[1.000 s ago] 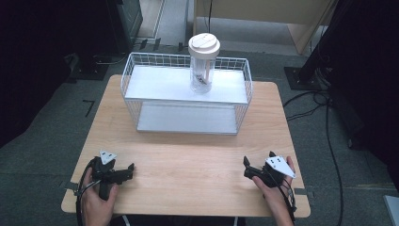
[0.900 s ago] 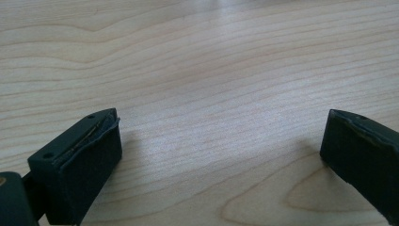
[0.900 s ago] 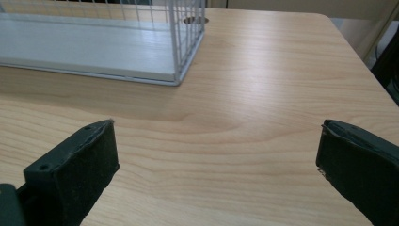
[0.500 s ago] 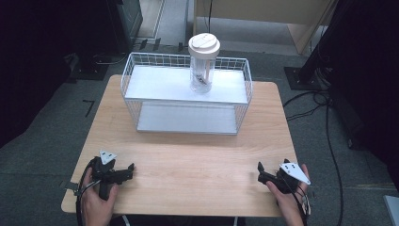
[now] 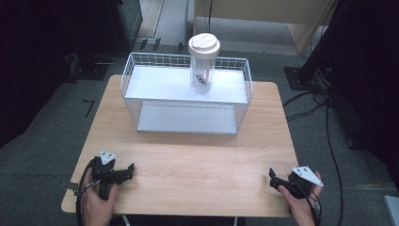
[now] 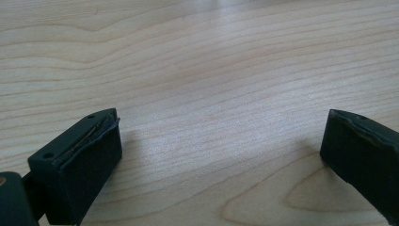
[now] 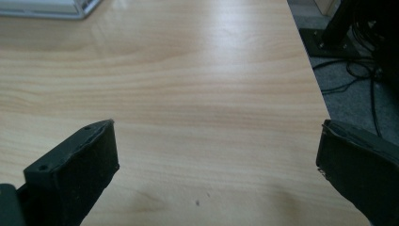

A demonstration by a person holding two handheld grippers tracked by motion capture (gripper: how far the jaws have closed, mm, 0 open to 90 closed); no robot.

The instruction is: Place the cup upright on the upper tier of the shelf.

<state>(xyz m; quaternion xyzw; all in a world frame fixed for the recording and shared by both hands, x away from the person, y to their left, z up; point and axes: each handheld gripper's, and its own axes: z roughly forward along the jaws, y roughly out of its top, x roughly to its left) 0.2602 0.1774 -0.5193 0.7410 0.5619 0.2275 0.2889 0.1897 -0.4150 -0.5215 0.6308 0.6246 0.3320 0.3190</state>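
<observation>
Left gripper [image 5: 123,172]: seen at the lower left of the high view, held in the person's left hand [image 5: 96,203] over the near edge of the counter [image 5: 197,160]. In the left gripper view its jaws are spread wide, one at the lower left and one at the lower right of the frame, with nothing but bare wood grain between them.

Right gripper [image 5: 274,178]: seen at the lower right of the high view, held in the person's right hand [image 5: 301,200] at the near right corner of the counter, its grey three-cornered plate on top. In the right gripper view its jaws are likewise spread wide and nothing is held; the right jaw is seen against the counter's edge, with grey floor and cables beyond it.

Tumbler [image 5: 203,63]: a clear tumbler with a cream lid, stood upright on the upper shelf of the wire rack, right of its middle, in the upper centre of the high view. Something pale is seen inside it; what it is cannot be told. It is well apart from both grippers.

Wire rack [image 5: 135,101]: a white two-level rack at the far side of the counter; a corner of it is caught at the upper left of the right gripper view.
</observation>
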